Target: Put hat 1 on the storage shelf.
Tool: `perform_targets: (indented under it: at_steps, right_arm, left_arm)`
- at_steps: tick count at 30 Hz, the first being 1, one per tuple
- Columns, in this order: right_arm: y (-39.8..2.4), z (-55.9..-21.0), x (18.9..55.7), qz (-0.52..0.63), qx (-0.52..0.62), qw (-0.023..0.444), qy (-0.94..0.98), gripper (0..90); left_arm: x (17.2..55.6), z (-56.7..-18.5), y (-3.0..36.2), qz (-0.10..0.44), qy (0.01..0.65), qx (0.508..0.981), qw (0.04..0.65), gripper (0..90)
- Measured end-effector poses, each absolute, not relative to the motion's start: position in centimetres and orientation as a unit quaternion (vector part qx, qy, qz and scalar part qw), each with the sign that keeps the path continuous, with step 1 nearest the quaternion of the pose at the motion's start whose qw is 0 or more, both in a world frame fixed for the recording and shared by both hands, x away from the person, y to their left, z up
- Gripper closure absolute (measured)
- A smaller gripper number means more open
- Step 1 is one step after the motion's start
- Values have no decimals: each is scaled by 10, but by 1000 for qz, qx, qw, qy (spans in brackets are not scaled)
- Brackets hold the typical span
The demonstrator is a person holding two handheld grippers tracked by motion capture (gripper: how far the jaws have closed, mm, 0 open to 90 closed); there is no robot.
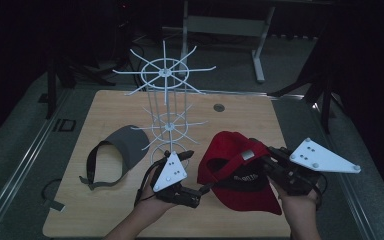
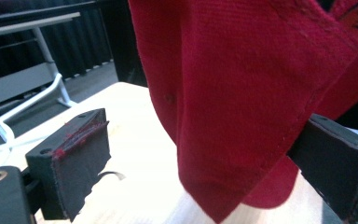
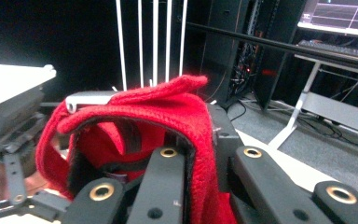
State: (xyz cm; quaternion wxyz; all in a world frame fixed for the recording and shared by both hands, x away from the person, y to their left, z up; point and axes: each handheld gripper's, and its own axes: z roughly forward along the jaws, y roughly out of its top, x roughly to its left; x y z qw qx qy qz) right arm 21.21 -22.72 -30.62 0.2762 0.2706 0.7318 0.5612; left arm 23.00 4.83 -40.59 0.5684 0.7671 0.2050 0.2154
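We are clamping the right gripper (image 3: 193, 154) hard onto the red cap (image 1: 240, 170) — its jaws are drawn nearly together, and in the right gripper view the folded red cloth and the dark inner band of the cap are pinched between them. In the high view that gripper (image 1: 267, 162) is holding the cap at its back edge, beside the grey strap buckle, with the brim hanging toward us and the cap lifted off the bench (image 1: 240, 112).

We are holding the left gripper (image 2: 205, 158) with its jaws standing wide apart. In the left gripper view a flap of the red cap (image 2: 242, 93) is hanging down between them; the cloth is lying against the jaw on the right of that view, while the jaw on the left is well clear of it, so nothing is being squeezed. From above, the left gripper (image 1: 205, 189) is pointing across toward the cap's lower left edge, its grey three-cornered plate facing up.

Moving outward, a white wire rack (image 1: 165, 95) is standing upright on the bench just behind the left gripper, with spokes spreading out at several levels. A grey visor (image 1: 117, 150) is lying flat on the bench to the left of the rack, well apart from the cap — its strap is curling toward the near edge.
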Motion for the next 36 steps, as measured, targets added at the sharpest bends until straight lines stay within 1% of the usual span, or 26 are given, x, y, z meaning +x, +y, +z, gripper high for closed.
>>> perform_targets:
  at_steps: [1, 3, 10, 11, 13, 14, 15, 17, 19, 21, 22, 25, 27, 30, 31, 36]
  right_arm:
    - [-227, -305, 211, 561, 270, 277, 732, 858]
    - [-226, -305, 211, 561, 266, 276, 733, 858]
    - [-224, -306, 210, 562, 261, 268, 738, 858]
    - [-224, -307, 210, 562, 260, 265, 739, 858]
    - [-224, -307, 210, 561, 260, 265, 740, 858]
    - [-224, -307, 211, 561, 260, 266, 740, 858]
    - [-224, -308, 211, 561, 260, 265, 740, 858]
    - [-224, -308, 211, 561, 261, 266, 740, 858]
    - [-224, -309, 211, 561, 263, 265, 739, 858]
    - [-225, -311, 211, 558, 264, 268, 739, 858]
    - [-226, -311, 212, 558, 266, 268, 739, 858]
    - [-229, -314, 212, 557, 271, 268, 738, 858]
    - [-231, -316, 212, 557, 273, 267, 738, 857]
    - [-231, -319, 210, 545, 271, 287, 739, 857]
    - [-231, -320, 209, 543, 271, 289, 740, 857]
    - [-235, -326, 207, 548, 275, 280, 739, 856]
  left_arm:
    - [230, -405, 47, 222, 207, 767, 565, 77]
    - [231, -405, 45, 216, 206, 768, 567, 123]
    - [234, -395, 36, 226, 206, 763, 569, 180]
    - [235, -394, 35, 223, 203, 763, 571, 225]
    - [234, -392, 32, 232, 205, 762, 569, 237]
    - [234, -391, 31, 232, 205, 762, 569, 331]
    - [234, -390, 31, 236, 209, 758, 570, 359]
    - [233, -388, 30, 238, 211, 754, 575, 477]
    - [234, -386, 30, 241, 217, 749, 578, 573]
    - [233, -384, 30, 258, 225, 741, 577, 654]
    - [233, -382, 31, 257, 224, 739, 581, 701]
    - [233, -377, 32, 269, 226, 734, 581, 777]
    - [232, -374, 32, 279, 229, 729, 582, 805]
    - [231, -368, 31, 281, 226, 725, 587, 846]
    - [230, -367, 31, 274, 224, 725, 591, 860]
    - [229, -362, 25, 273, 216, 731, 586, 879]
